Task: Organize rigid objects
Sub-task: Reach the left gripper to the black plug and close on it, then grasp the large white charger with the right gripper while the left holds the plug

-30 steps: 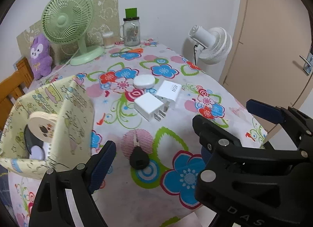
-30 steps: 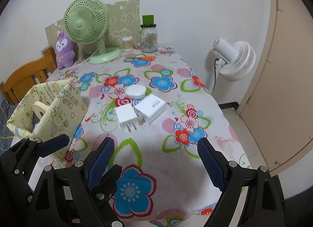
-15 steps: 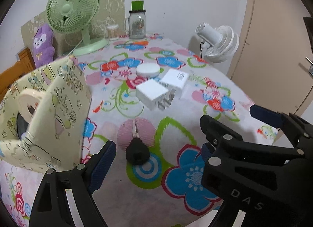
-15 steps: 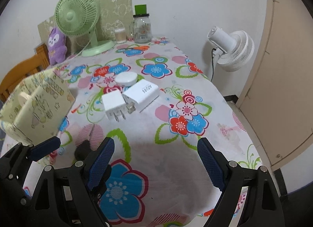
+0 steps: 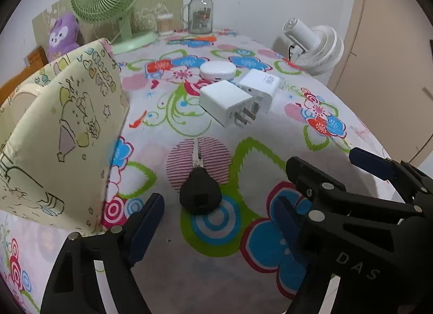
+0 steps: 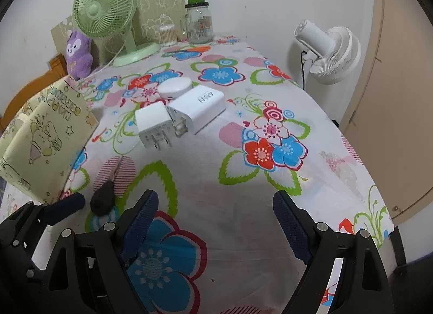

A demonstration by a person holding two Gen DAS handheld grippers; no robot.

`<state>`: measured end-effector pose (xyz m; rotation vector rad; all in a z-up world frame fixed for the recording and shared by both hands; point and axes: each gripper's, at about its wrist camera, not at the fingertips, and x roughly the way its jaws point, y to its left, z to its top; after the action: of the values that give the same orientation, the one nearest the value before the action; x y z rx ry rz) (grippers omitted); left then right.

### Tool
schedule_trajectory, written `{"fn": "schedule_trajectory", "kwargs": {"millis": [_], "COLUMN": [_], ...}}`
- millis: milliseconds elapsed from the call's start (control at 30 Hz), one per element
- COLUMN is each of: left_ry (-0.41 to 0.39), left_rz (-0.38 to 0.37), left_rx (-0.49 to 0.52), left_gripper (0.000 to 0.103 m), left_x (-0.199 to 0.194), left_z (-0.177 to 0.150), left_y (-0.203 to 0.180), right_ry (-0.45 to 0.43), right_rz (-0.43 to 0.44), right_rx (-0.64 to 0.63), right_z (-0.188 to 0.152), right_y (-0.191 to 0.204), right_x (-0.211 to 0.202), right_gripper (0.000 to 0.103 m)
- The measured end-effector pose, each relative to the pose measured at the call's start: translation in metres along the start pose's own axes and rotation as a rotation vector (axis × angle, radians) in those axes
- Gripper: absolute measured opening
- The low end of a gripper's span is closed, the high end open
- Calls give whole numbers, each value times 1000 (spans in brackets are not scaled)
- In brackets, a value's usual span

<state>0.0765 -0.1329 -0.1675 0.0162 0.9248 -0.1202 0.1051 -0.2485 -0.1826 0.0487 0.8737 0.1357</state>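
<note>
left gripper [image 5: 216, 222] spread wide above the near edge of the floral tablecloth [image 5: 270, 157], nothing between its blue-padded fingers [image 5: 146, 222]. directly ahead in the gap, a black-headed key [image 5: 200, 195] flat on the cloth, metal blade pointing away over a pink striped flower. hard on the left, a cream fabric storage box [image 5: 70, 135] with cartoon print, its wall rising just beside the left finger; a round pale object partly visible inside, too hidden to identify.

right gripper [image 6: 215, 222] likewise parted and holding nothing, poised over a large blue flower print at the table's near edge, close alongside the left gripper, whose blue-tipped finger [image 6: 65, 205] shows at lower left beside the key.

farther out, mid-table, two white plug adapters touching side by side: a square one [image 6: 153, 124] with prongs facing the cameras, and a longer one [image 6: 196, 108] printed with lettering. just behind them, touching or nearly so, a flat round white puck [image 6: 174, 88].

at the far edge against the wall, a green desk fan [image 6: 105, 13], a purple plush toy [image 6: 78, 53], a small container of cotton swabs [image 6: 167, 34] and a glass jar with a green top [image 6: 199, 22]. off the table to the right, a white standing fan [image 6: 328, 51] near a beige door [image 6: 400, 70].
</note>
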Motion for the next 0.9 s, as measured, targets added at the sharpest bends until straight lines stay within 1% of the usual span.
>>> {"fn": "schedule_trajectory", "kwargs": {"millis": [100,167,200,267,333,400,433,500,700,900], "left_ry": [-10,-16,-20,-18,-20,-23,-21,-13,4,6], "left_rz": [28,41,56,61,67,66,64,59,52,67], "left_rx": [13,-1,-16,-29,-51,-53,-47,-33,-49,-65], "left_gripper": [81,75,74,73,65,47,43,32,31,31], "left_x": [2,3,5,6,5,4,4,4,8,12], "left_z": [1,4,5,7,8,8,9,11,18,28], "left_y": [1,3,5,7,9,8,8,6,9,16], "right_ry": [12,14,14,13,13,16,17,20,15,11], "right_rz": [6,19,24,26,28,27,27,29,42,59], "right_rx": [9,33,43,48,47,42,37,20,-20,-63], "right_z": [-1,1,2,4,6,9,10,13,22,35], "right_y": [-1,-3,-4,-4,-3,-2,-1,2,12,23], "right_x": [6,9,10,11,13,15,16,17,20,27], "right_gripper": [89,89,89,89,89,89,89,89,89,89]}}
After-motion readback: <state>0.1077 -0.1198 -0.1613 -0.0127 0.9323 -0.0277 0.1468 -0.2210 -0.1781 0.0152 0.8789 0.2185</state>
